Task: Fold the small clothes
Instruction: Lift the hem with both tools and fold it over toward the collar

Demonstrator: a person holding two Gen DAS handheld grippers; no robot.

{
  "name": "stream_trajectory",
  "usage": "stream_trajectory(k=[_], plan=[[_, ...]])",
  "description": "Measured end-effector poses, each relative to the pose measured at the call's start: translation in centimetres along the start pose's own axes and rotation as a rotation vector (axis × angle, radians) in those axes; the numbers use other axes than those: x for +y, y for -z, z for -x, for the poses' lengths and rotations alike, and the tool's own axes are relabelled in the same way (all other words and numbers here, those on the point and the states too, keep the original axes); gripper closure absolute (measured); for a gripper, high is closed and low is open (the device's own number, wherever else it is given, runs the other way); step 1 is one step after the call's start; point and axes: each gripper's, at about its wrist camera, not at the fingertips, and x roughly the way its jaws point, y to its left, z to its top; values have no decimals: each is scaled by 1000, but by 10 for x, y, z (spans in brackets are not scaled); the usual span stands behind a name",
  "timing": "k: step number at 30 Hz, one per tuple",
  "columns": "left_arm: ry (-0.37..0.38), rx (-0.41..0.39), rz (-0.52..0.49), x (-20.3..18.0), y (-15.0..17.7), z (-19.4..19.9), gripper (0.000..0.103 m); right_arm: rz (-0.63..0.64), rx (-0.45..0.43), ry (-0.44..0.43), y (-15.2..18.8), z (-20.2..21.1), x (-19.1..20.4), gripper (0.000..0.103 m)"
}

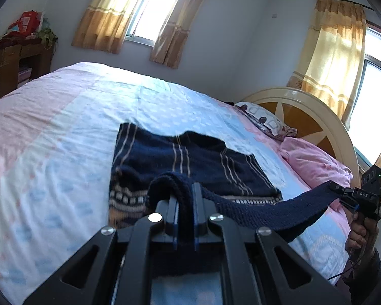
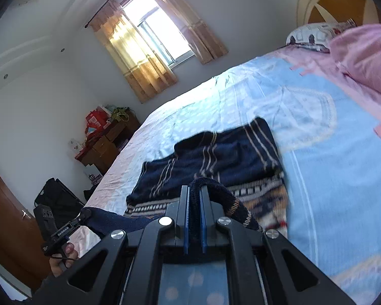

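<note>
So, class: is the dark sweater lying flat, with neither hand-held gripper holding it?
No: the left hand-held gripper and right hand-held gripper each pinch the sweater's edge.

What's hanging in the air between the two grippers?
A dark blue knitted band of the sweater stretches from the left gripper to the right gripper, above the bed. The left wrist view shows it.
</note>
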Motion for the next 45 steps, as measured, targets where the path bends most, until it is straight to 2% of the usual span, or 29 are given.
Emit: stream_trajectory(k=[4, 10, 13, 19, 25, 29, 33, 35, 37, 38, 39, 40, 41, 42, 43, 44, 45], plan=[[-7, 3, -1, 6, -22, -25, 95, -22, 0, 1, -22, -23, -7, 97], [-2, 9, 54, 20, -58, -65, 95, -45, 18, 13, -62, -65, -19, 97], [-24, 18, 64, 27, -68, -87, 95, -64, 32, 21, -76, -84, -26, 97], [-51, 74, 99, 40, -70, -128, 95, -104, 97, 57, -88, -130, -51, 97], [-39, 101, 112, 46, -84, -155, 95, -130, 134, 85, -99, -162, -72, 97], [-71, 133, 100, 51, -91, -180, 95, -177, 179, 101, -110, -192, -91, 97], [-88, 184, 134, 62, -91, -206, 94, -206, 219, 128, -116, -220, -108, 97], [-103, 200, 160, 68, -89, -213, 87, -223, 231, 138, -119, -235, -117, 97], [-109, 208, 191, 74, -89, -218, 87, -261, 226, 128, -122, -245, -128, 95], [-104, 213, 205, 77, -88, -219, 86, -278, 222, 127, -123, -249, -133, 93], [-106, 217, 217, 79, -88, -219, 85, -289, 209, 151, -126, -252, -138, 85], [-106, 219, 226, 81, -88, -218, 80, -289, 201, 170, -128, -252, -140, 79], [-113, 209, 235, 82, -87, -214, 69, -284, 185, 193, -130, -251, -142, 64], [-124, 193, 235, 83, -86, -209, 62, -285, 173, 193, -130, -248, -143, 58], [-156, 176, 227, 83, -86, -204, 48, -281, 163, 183, -129, -245, -143, 58], [-196, 160, 220, 83, -85, -198, 41, -264, 161, 179, -127, -240, -140, 58], [-209, 140, 224, 84, -85, -190, 41, -232, 165, 195, -123, -236, -135, 58]])
